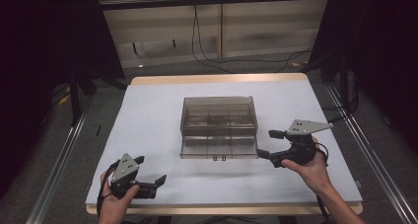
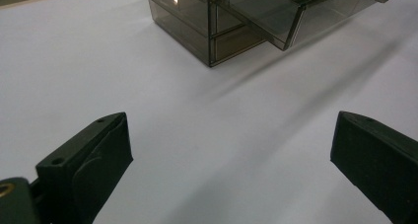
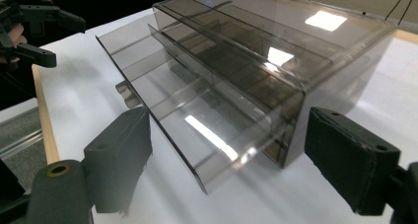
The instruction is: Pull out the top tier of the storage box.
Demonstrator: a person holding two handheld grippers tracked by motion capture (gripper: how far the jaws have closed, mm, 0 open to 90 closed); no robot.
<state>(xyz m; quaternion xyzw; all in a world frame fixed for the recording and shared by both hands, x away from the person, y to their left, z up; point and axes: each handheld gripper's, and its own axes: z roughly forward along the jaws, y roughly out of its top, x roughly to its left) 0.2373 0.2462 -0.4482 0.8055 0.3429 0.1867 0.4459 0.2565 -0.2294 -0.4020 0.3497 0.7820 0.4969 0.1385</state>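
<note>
High view, drawer box [image 1: 218, 116]: sat at centre of frame on the white table [image 1: 153, 115]; smoky clear plastic, lower drawer [image 1: 218, 147] pulled out toward the bottom edge.
High view, right gripper [image 1: 264, 144]: held at centre right, just beside the open drawer's right front corner; jaws spread wide, nothing between them.
High view, left gripper [image 1: 151, 169]: held at lower left, well apart from the box; jaws parted, empty.
Left gripper view, box [image 2: 207, 21]: seen at upper centre, drawer [image 2: 276, 12] jutting to the upper right; bare table between the two black jaws, which stood far apart.
Right gripper view, drawer [image 3: 197, 120]: stretched from upper left to lower centre, apparently empty; its near corner lay between the wide-open jaws, pads not touching it.
Right gripper view, left gripper [image 3: 49, 36]: seen far off at upper left.
Step in hand, as judged: drawer open and let go of, right gripper idle beside it.
Next move, as judged: either closing jaws on the drawer front or pushing it squarely back in, straight along its slide to avoid jamming.
</note>
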